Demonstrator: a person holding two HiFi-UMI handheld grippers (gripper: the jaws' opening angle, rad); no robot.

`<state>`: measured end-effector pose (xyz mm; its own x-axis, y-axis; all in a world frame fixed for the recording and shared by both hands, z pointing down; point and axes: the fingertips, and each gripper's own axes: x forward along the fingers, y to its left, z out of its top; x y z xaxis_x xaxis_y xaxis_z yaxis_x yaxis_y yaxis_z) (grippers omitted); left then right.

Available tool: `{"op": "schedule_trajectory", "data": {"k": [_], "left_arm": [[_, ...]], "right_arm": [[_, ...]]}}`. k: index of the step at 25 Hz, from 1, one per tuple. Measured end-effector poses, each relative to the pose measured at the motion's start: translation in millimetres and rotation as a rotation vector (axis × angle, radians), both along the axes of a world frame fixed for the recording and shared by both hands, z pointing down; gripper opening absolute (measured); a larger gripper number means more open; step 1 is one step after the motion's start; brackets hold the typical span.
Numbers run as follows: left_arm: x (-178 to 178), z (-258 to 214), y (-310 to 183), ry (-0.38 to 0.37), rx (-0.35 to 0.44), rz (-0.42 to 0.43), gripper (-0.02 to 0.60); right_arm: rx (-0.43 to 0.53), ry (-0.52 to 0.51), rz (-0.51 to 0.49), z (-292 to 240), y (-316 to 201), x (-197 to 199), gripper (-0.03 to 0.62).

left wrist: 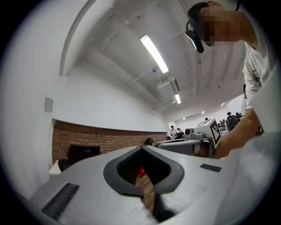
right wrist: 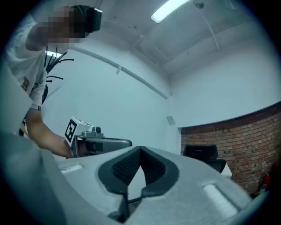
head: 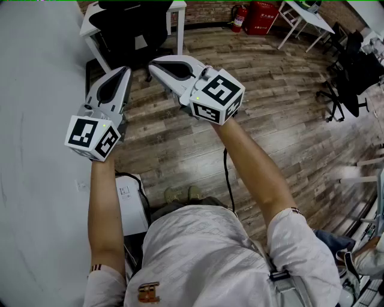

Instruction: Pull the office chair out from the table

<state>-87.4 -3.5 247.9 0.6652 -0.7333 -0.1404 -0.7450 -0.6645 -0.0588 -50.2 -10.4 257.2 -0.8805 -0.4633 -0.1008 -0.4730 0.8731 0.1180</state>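
Observation:
The black office chair (head: 129,27) stands tucked against the white table (head: 91,25) at the top left of the head view. Both grippers are held up in front of me, well short of the chair and touching nothing. My left gripper (head: 125,71) is shut and empty, pointing toward the chair. My right gripper (head: 153,65) is beside it, also shut and empty. In the left gripper view the shut gripper (left wrist: 141,149) frames the chair's headrest (left wrist: 82,151) against a brick wall. The right gripper view shows its shut gripper (right wrist: 139,149) and the chair (right wrist: 203,154) to the right.
A white wall (head: 36,150) runs along the left. A white box (head: 129,204) sits on the wood floor by my feet. A fire extinguisher (head: 239,18) and red cabinet (head: 263,17) stand at the back. Another white table (head: 306,18) and black chairs (head: 351,78) are on the right.

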Motion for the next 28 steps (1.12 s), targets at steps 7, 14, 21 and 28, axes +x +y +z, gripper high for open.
{"op": "schedule_trajectory", "data": {"k": [7, 14, 21, 28], "left_arm": [[-6.8, -0.5, -1.9, 0.001, 0.018, 0.008, 0.000], [-29.3, -3.4, -12.9, 0.005, 0.015, 0.005, 0.000], [-66.0, 0.2, -35.1, -0.007, 0.025, 0.022, 0.000], [-86.8, 0.7, -68.6, -0.005, 0.025, 0.022, 0.000]], "right_arm": [[0.010, -0.015, -0.010, -2.8, 0.2, -5.5, 0.002], [0.001, -0.018, 0.005, -8.4, -14.1, -18.2, 0.002], [0.002, -0.002, 0.026, -5.0, -34.4, -48.4, 0.002], [0.000, 0.027, 0.040, -4.0, -65.3, -57.6, 0.002]]}}
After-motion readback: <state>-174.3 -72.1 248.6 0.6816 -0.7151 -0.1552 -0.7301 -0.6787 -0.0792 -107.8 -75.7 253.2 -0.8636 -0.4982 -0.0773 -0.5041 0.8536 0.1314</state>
